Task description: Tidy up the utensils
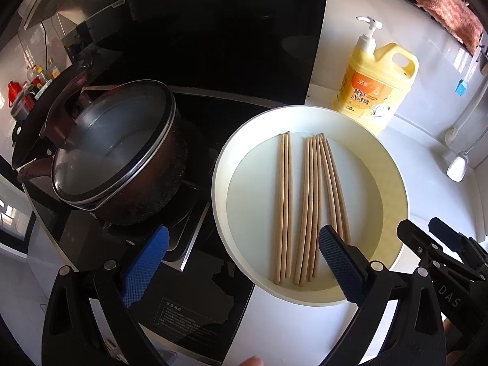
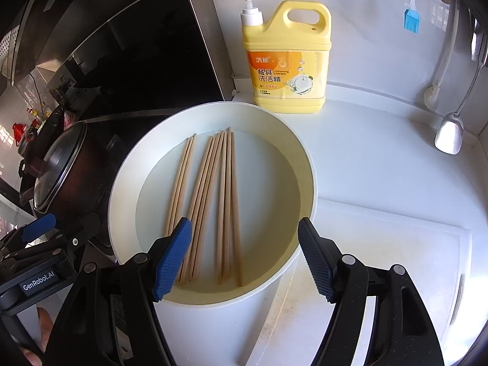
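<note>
Wooden chopsticks point(image 2: 207, 201) are lying flat inside a round, shallow white basin point(image 2: 305, 164) that is sitting on the white bench point(image 2: 381, 183), just beside a black glass cooktop point(image 1: 195, 289). They are resting roughly parallel in three loose clusters, tips pointing toward a yellow pump bottle of dish detergent point(image 2: 286, 58). The left gripper point(image 1: 244, 265) is hovering at the near rim with jaws wide apart and nothing between them; the right gripper point(image 2: 244, 259) is likewise hovering over the near ends, jaws apart and empty. Whether the sticks are awaiting collection or are already sorted here, this moment is not settling. If a pick is intended, my judgement is that closing across one cluster near its thick ends, jaws square to the sticks, is keeping them bundled; a skewed bite is risking scatter or a stick rolling away. The left wrist view is showing a dark pot with a glass lid point(image 1: 116, 149) in full and a pink cloth point(image 1: 442, 6) hanging above. The right wrist view alone is showing a metal spatula point(image 2: 448, 134) clearly, a blue silicone brush point(image 2: 411, 19), and more of the bench.
</note>
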### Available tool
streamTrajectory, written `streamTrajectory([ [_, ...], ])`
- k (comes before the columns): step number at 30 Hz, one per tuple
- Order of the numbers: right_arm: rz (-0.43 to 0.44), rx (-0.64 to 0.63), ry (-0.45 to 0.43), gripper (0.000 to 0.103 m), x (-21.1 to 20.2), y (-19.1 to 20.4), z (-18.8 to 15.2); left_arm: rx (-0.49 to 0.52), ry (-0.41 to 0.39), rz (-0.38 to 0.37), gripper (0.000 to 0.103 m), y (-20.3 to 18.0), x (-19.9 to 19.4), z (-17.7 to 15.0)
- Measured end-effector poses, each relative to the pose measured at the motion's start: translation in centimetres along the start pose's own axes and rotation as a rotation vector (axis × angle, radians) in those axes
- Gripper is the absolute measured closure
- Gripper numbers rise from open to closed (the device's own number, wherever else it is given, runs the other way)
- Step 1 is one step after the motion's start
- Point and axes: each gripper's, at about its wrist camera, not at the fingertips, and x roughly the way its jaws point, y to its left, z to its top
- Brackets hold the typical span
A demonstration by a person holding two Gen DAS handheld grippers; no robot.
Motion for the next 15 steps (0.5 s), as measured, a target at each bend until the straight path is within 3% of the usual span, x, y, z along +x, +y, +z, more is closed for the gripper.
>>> streamTrajectory([
  [15,-0.011,-0.019,-0.014,0.034,-0.91,0.91,0.04,0.004,-0.021,0.001,0.006,-0.01,-0.83,0.14],
])
